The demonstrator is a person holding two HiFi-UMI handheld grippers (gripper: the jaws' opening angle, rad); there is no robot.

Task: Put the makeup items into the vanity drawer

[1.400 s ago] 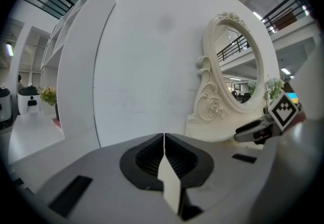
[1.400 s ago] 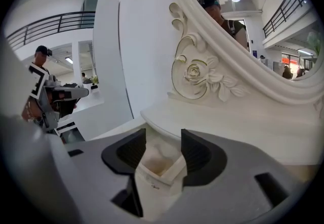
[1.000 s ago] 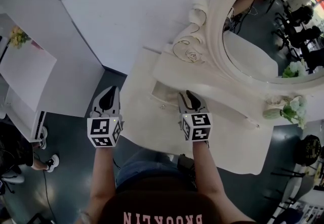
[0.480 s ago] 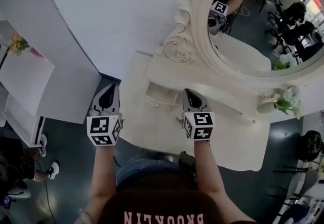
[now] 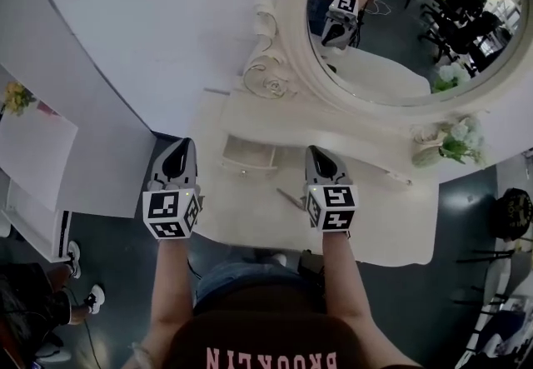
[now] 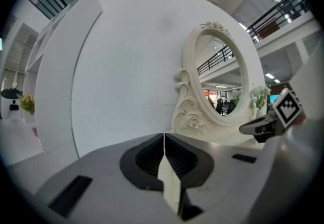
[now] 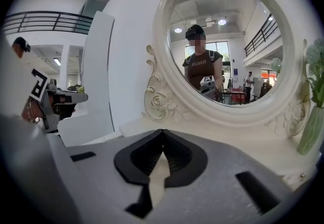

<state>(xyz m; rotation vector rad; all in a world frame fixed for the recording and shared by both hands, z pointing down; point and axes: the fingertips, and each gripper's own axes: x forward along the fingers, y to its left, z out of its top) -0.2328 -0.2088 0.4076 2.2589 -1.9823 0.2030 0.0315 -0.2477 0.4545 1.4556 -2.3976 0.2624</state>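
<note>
Vanity drawer (image 5: 250, 156) | ahead, between left tool (image 5: 184, 145) and right tool (image 5: 311, 151) | both clenched, empty

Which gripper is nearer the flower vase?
Right. The right gripper is over the vanity top, left of the flower vase; the left gripper is beyond the vanity's left edge.

Mirror (image 5: 400, 34) at rear of vanity top (image 5: 383, 217); drawer (image 5: 250, 156) below mirror, left; flower vase (image 5: 445, 142) right.

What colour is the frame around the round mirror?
Creamy white mirror frame, best seen in the right gripper view.
</note>
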